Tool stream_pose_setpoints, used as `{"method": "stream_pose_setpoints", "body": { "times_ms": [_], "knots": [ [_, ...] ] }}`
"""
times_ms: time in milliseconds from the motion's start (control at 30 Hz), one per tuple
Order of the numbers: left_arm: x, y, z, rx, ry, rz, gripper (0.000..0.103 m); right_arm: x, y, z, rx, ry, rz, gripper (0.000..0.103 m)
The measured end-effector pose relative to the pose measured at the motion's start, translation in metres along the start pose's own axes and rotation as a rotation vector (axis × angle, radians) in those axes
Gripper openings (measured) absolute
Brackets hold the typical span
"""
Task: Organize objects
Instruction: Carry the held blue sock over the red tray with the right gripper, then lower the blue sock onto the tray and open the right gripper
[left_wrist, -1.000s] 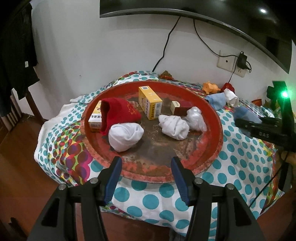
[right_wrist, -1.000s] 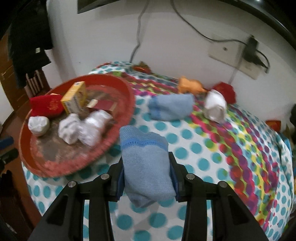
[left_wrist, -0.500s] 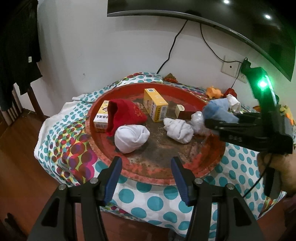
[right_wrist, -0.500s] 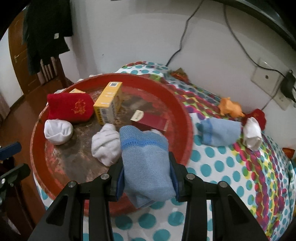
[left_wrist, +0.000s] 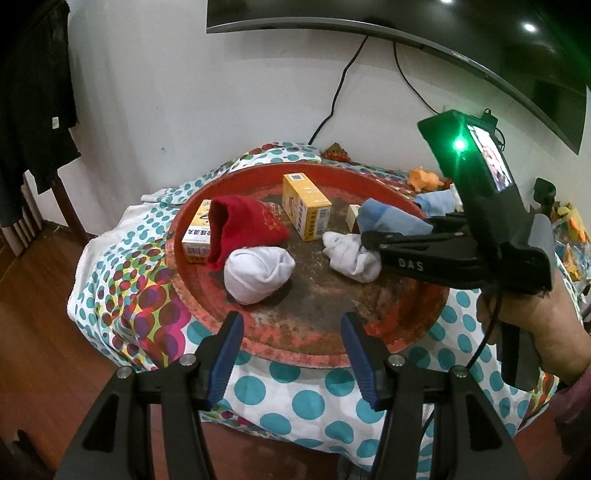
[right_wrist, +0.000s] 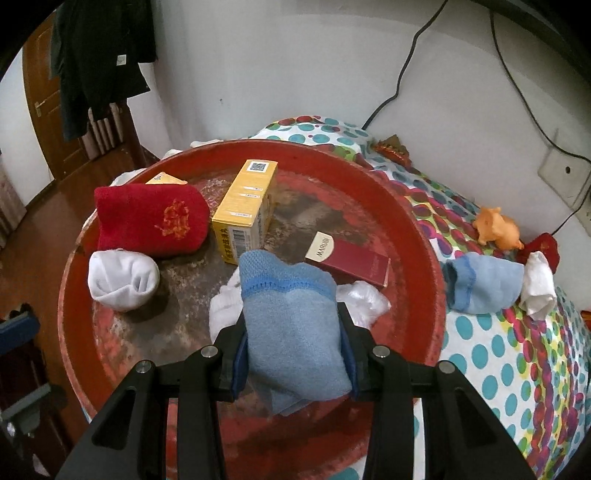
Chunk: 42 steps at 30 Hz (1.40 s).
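My right gripper (right_wrist: 293, 332) is shut on a light blue sock (right_wrist: 291, 325) and holds it above the round red tray (right_wrist: 424, 236). In the left wrist view that blue sock (left_wrist: 388, 219) hangs over the tray's right half, above a crumpled white sock (left_wrist: 347, 254). In the tray lie a red sock (left_wrist: 243, 225), a rolled white sock (left_wrist: 258, 273), an upright yellow box (left_wrist: 306, 210) and a maroon box (right_wrist: 351, 258). My left gripper (left_wrist: 291, 321) stands open at the tray's near rim (left_wrist: 295, 354) with nothing between its fingers.
A second blue sock (right_wrist: 484, 282), a white sock (right_wrist: 537, 284) and an orange toy (right_wrist: 496, 229) lie on the polka-dot cloth (left_wrist: 303, 402) right of the tray. Another yellow box (left_wrist: 197, 236) sits under the red sock. The wall and cables are behind, wooden floor to the left.
The right gripper has carried the blue sock leftward, from over the polka-dot cloth to over the tray. The left gripper has stayed in place and open.
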<state>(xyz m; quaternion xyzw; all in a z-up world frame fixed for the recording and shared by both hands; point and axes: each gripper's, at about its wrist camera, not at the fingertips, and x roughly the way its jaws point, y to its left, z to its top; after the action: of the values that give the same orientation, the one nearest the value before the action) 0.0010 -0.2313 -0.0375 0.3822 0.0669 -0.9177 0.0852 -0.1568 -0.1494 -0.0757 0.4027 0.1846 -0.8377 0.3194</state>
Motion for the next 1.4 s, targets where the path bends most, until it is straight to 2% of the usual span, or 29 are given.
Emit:
{"method": "stream_pose_setpoints", "body": {
  "times_ms": [533,633,767,900,1200,1333,1400],
  "knots": [
    [0.004,-0.003,-0.002,0.008,0.015,-0.007,0.056,0.006,0.002,0.004,-0.026,0.012,-0.022,0.043],
    [0.006,-0.004,-0.003,0.012,0.023,-0.009,0.056,0.005,0.0,0.004,-0.027,0.014,-0.023,0.048],
    [0.006,-0.006,-0.004,0.022,0.023,-0.011,0.056,0.002,0.0,0.002,-0.03,0.006,-0.029,0.062],
    [0.007,-0.009,-0.005,0.034,0.026,-0.009,0.056,-0.004,-0.002,-0.001,-0.027,-0.007,-0.028,0.063],
    [0.008,-0.016,-0.008,0.078,0.02,0.01,0.056,-0.03,-0.027,-0.01,0.016,-0.044,-0.025,0.065],
    [0.01,-0.017,-0.009,0.082,0.023,0.016,0.056,-0.042,-0.051,-0.011,0.071,-0.068,-0.03,0.066],
    [0.01,-0.018,-0.009,0.089,0.023,0.02,0.056,-0.047,-0.063,-0.01,0.096,-0.082,-0.032,0.073]
  ]
}}
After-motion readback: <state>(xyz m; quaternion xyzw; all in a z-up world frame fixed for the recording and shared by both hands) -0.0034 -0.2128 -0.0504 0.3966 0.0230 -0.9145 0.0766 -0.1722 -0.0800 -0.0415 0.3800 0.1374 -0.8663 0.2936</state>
